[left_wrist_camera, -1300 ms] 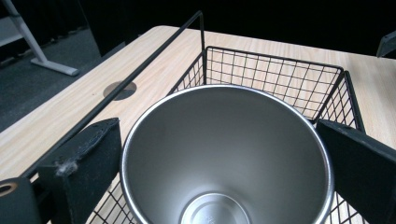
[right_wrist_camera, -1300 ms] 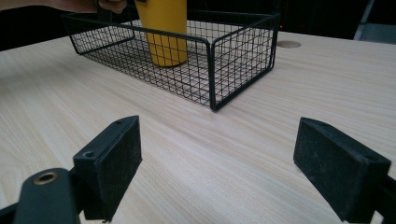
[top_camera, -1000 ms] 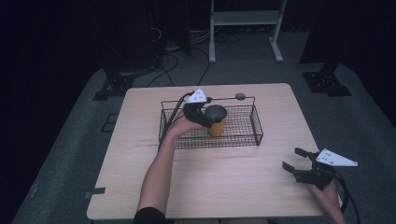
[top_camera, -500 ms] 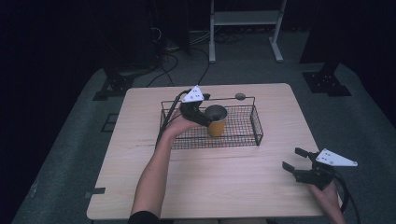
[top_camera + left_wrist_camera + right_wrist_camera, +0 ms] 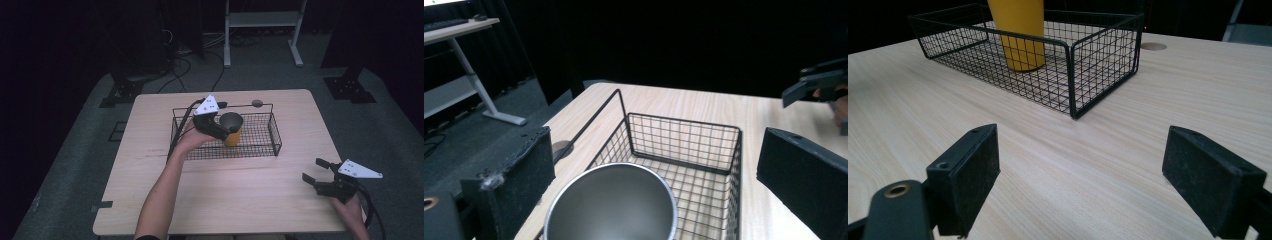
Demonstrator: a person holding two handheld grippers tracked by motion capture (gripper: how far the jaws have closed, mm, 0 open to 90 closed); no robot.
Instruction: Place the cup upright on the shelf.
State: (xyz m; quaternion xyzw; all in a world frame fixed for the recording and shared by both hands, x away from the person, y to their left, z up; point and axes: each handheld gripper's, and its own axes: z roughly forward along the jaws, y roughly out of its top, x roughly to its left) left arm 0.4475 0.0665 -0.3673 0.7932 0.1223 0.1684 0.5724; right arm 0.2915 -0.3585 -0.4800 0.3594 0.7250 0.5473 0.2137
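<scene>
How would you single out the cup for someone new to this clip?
On the wooden table sits a black wire basket. Standing upright inside it, at its middle, is the cup: yellow outside, grey metal inside, the basket's one solid, coloured thing.

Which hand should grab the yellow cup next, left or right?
Probably left. The left gripper is open right at the cup in the basket; the right gripper sits open, far off.

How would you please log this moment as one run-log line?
left claw: open around yellow cup | cup: upright in wire basket | right claw: open, empty, above table
</scene>
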